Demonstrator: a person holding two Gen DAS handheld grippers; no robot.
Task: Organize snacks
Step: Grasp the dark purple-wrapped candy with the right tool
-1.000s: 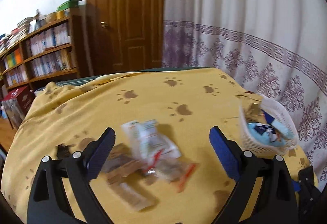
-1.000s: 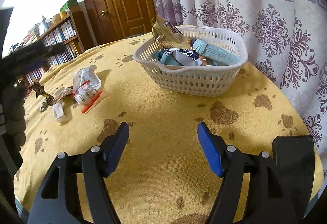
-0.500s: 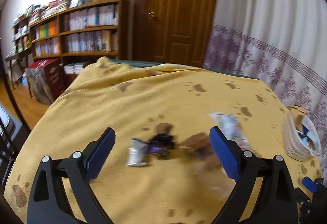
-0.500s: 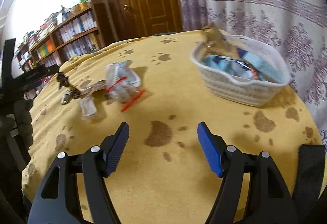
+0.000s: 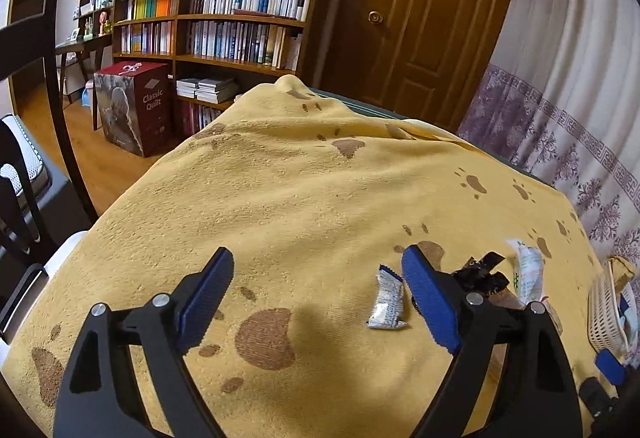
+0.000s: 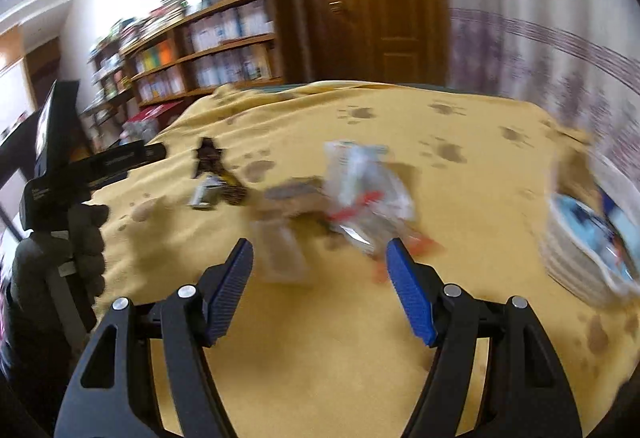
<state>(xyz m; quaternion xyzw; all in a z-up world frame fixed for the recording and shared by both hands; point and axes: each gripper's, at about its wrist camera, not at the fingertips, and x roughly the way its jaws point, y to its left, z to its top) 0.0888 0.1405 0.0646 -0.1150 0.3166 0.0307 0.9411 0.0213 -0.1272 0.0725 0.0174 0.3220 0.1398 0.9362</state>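
Table under yellow paw-print cloth [image 5: 304, 206]; on it loose snack packets [image 5: 387, 298], white basket [image 5: 603, 312] at right edge.

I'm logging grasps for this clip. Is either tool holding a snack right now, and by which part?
Nothing is held. The left tool and the right tool are both open and empty above the yellow cloth; the snacks lie loose on it.

Soft daylight, fisheye warping, right view motion-blurred
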